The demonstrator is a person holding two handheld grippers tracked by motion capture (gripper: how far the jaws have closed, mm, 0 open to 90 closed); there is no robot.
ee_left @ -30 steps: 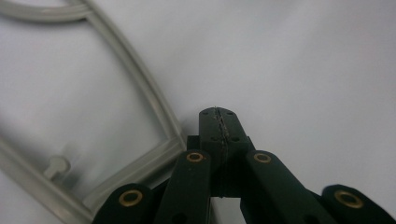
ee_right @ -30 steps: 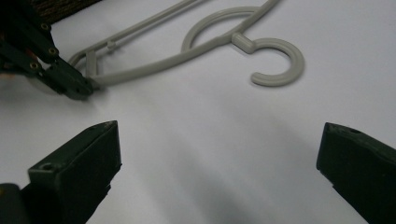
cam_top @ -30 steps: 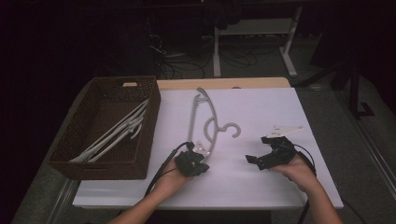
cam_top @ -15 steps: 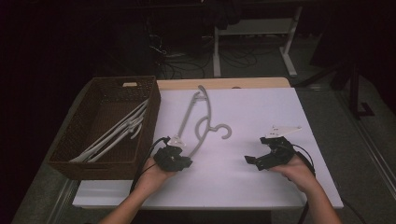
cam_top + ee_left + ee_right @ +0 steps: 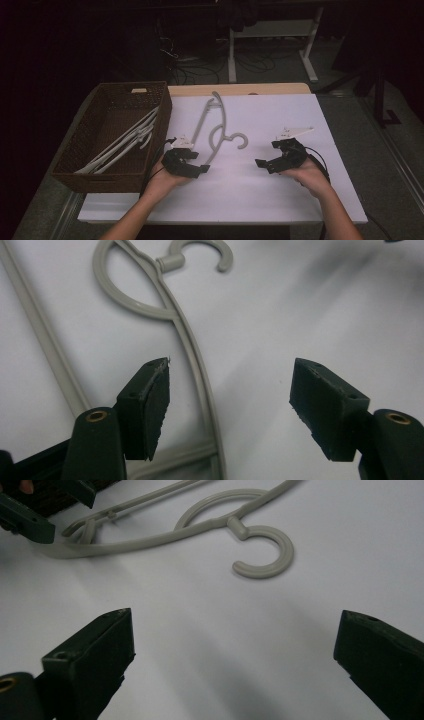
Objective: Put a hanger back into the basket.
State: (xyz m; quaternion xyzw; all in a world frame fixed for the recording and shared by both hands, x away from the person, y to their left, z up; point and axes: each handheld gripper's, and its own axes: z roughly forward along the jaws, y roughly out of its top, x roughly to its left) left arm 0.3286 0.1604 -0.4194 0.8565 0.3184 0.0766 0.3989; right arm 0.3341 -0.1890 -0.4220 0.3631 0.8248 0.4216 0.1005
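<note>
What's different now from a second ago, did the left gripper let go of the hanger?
Yes. The left gripper slid left along the table toward the basket, dragging the hanger a little that way, and its jaws have just been opening; the hanger's arm now lies between the pads, untouched. The right gripper stayed open in place, as did the hangers in the basket.

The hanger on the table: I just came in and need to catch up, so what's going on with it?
A person works two handheld grippers. The grey hanger lies flat on the white table. The left gripper has just been opening, with the hanger's arm between its jaws, unpressed. The right gripper hovers open beside the hook. More hangers lie in the basket.
</note>
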